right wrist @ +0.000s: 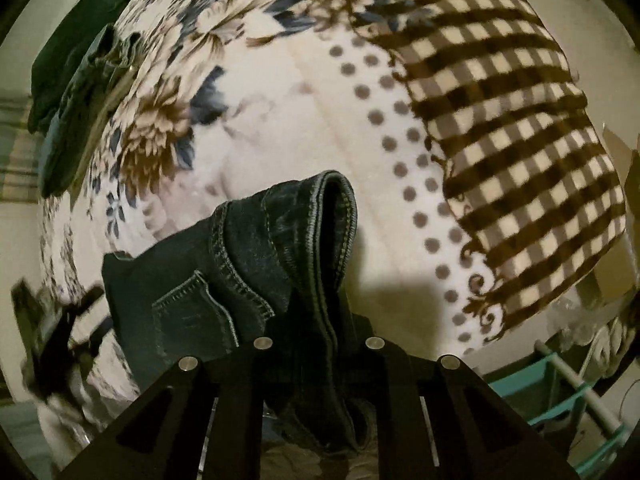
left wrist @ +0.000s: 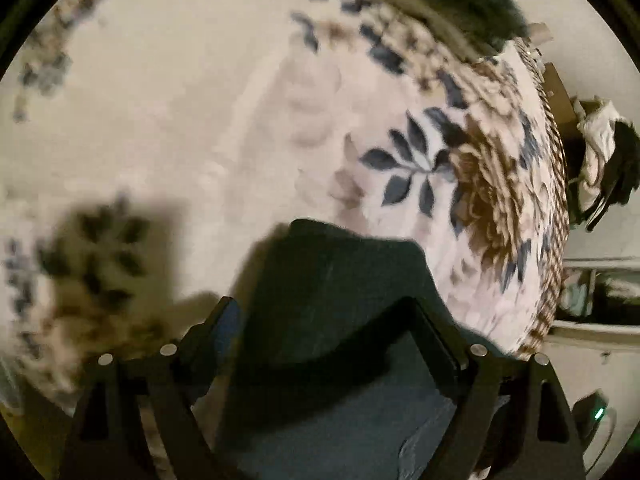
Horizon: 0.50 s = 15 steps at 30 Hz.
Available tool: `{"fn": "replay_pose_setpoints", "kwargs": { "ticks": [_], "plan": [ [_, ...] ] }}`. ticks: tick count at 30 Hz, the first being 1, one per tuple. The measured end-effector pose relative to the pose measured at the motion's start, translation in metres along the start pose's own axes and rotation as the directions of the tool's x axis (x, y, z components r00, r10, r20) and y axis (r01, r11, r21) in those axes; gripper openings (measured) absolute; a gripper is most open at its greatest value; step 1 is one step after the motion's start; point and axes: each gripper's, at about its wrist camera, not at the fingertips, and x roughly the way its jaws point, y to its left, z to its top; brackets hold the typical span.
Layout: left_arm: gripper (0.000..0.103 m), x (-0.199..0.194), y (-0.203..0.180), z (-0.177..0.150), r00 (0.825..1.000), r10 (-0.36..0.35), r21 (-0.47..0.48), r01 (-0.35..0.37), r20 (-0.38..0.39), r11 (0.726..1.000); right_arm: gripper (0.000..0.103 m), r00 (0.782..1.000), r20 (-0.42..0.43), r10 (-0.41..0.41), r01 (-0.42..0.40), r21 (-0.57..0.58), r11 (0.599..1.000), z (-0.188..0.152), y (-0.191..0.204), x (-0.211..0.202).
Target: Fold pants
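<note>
Dark blue denim pants (right wrist: 240, 256) hang over a bed with a floral blanket (right wrist: 256, 120). In the right wrist view my right gripper (right wrist: 316, 344) is shut on the pants' waistband, which bunches up between the fingers; a back pocket (right wrist: 192, 316) shows to the left. In the left wrist view my left gripper (left wrist: 320, 316) holds dark denim (left wrist: 332, 280) between its fingers (left wrist: 436, 332), lifted above the blanket (left wrist: 180, 120). The jaws stand fairly wide with cloth filling the gap. The other gripper (right wrist: 56, 340) shows blurred at the lower left of the right wrist view.
A pile of dark green clothes (right wrist: 76, 60) lies at the bed's far left edge, also in the left wrist view (left wrist: 480, 4). A brown checked blanket border (right wrist: 508, 120) runs along the right. Shelves with clutter (left wrist: 600, 160) stand beyond the bed.
</note>
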Motion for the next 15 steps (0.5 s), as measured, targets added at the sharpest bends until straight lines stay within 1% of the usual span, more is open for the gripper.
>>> {"fn": "replay_pose_setpoints", "kwargs": {
  "ticks": [1, 2, 3, 5, 6, 9, 11, 12, 13, 14, 15],
  "plan": [
    [0.074, 0.007, 0.004, 0.005, 0.999, -0.036, -0.02, 0.036, -0.002, 0.999, 0.014, 1.0, -0.001, 0.004, -0.004, 0.004, 1.0, 0.0, -0.002, 0.0],
    [0.063, 0.007, 0.008, 0.008, 0.998, -0.055, -0.033, 0.056, 0.011, 0.998, 0.014, 1.0, -0.005, 0.01, -0.01, 0.014, 1.0, 0.0, -0.006, 0.001],
    [0.041, 0.007, 0.016, 0.013, 0.997, -0.07, -0.056, 0.071, 0.027, 0.996, 0.014, 1.0, -0.009, 0.016, -0.015, 0.025, 1.0, -0.001, -0.01, 0.002],
    [0.027, 0.006, 0.026, 0.019, 0.995, -0.092, -0.081, 0.095, 0.034, 0.992, 0.014, 0.999, -0.023, 0.027, -0.026, 0.049, 0.998, 0.0, -0.02, 0.006],
    [0.023, 0.004, 0.031, 0.022, 0.994, -0.097, -0.083, 0.1, 0.047, 0.991, 0.014, 0.999, -0.027, 0.027, -0.025, 0.052, 0.998, -0.002, -0.022, 0.008],
    [0.022, 0.008, 0.031, 0.025, 0.996, -0.078, -0.049, 0.079, 0.038, 0.996, 0.016, 0.998, -0.046, 0.03, -0.026, 0.068, 0.997, -0.001, -0.031, 0.017],
    [0.022, 0.009, 0.027, 0.025, 0.998, -0.059, -0.021, 0.06, 0.032, 0.998, 0.024, 0.997, -0.079, 0.023, -0.018, 0.067, 0.998, 0.003, -0.035, 0.031],
    [0.022, 0.007, 0.025, 0.025, 0.998, -0.06, -0.014, 0.06, 0.024, 0.998, 0.038, 0.995, -0.094, 0.025, -0.018, 0.078, 0.997, 0.005, -0.041, 0.036],
    [0.025, 0.001, 0.026, 0.025, 0.996, -0.083, -0.025, 0.083, 0.016, 0.996, 0.055, 0.994, -0.106, 0.035, -0.024, 0.104, 0.994, 0.006, -0.051, 0.039],
    [0.029, -0.003, 0.029, 0.024, 0.994, -0.105, -0.046, 0.105, 0.01, 0.993, 0.06, 0.992, -0.105, 0.071, -0.056, 0.136, 0.989, 0.005, -0.059, 0.038],
    [0.043, -0.009, 0.033, 0.02, 0.991, -0.137, -0.08, 0.137, 0.009, 0.987, 0.066, 0.987, -0.092, 0.133, -0.115, 0.176, 0.978, 0.003, -0.068, 0.035]
  ]
}}
